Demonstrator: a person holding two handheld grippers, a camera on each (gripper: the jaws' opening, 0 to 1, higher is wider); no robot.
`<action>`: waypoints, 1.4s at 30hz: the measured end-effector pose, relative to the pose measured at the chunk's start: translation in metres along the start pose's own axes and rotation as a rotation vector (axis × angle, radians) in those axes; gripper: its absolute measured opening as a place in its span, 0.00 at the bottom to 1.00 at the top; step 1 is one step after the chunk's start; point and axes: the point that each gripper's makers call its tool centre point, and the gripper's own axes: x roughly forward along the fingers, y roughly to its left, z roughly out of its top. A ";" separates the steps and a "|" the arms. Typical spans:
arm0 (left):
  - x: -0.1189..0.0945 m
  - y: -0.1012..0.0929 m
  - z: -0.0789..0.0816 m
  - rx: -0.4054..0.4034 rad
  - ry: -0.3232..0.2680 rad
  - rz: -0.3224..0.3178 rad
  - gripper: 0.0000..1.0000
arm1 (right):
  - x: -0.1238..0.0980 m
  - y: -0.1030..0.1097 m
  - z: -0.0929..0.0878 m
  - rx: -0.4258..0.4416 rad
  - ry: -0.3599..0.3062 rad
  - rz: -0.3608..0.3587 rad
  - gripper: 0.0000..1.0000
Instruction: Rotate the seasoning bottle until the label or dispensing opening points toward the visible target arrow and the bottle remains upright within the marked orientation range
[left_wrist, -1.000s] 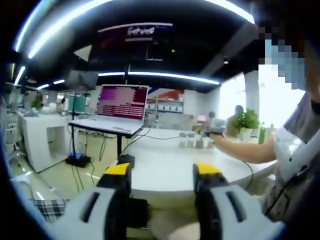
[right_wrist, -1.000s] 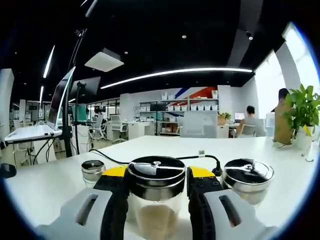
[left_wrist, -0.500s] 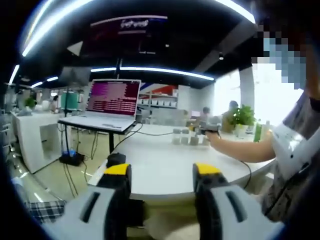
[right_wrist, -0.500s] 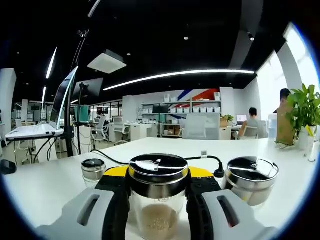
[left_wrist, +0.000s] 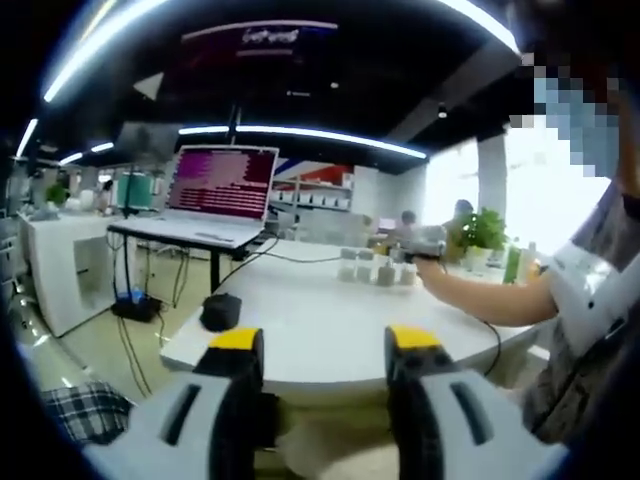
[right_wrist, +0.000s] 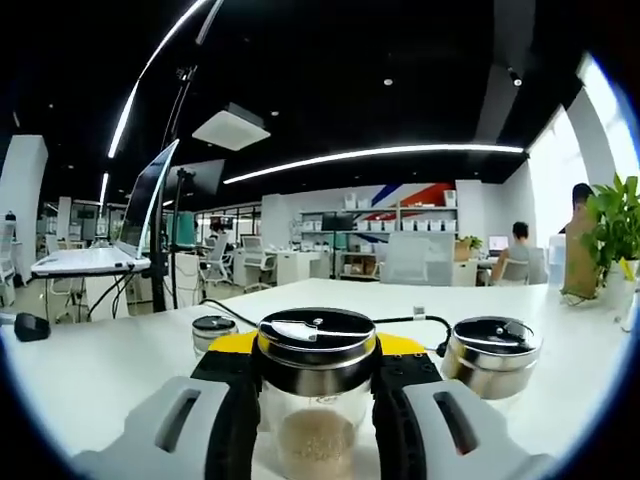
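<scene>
A broad, smooth white desk (right_wrist: 90, 375) with a rounded edge carries everything. In the left gripper view a laptop (left_wrist: 215, 195) with a pink-lit screen stands on a raised stand at its far left edge, and a dark mouse (left_wrist: 220, 311) lies near the near edge. The left tongs (left_wrist: 322, 345) hang released, jaws apart over the near edge, grasping nothing. The right tongs (right_wrist: 318, 352) are clenched on the seasoning bottle (right_wrist: 316, 392), a clear glass jar with a steel collar and black lid, upright, pale grains inside. A second jar (right_wrist: 490, 355) stands just right of it, a smaller one (right_wrist: 213, 335) left. A black cable (right_wrist: 405, 318) runs behind; its ends, perhaps plugs, are unclear.
</scene>
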 end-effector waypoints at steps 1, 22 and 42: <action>0.000 -0.001 -0.001 -0.003 -0.001 -0.003 0.51 | -0.004 -0.001 0.000 0.016 0.002 0.008 0.41; -0.005 -0.037 0.008 -0.025 -0.057 -0.077 0.50 | -0.107 0.033 0.017 0.050 0.009 0.152 0.41; -0.015 -0.067 0.025 0.016 -0.105 -0.133 0.50 | -0.164 0.067 0.019 0.065 0.040 0.370 0.42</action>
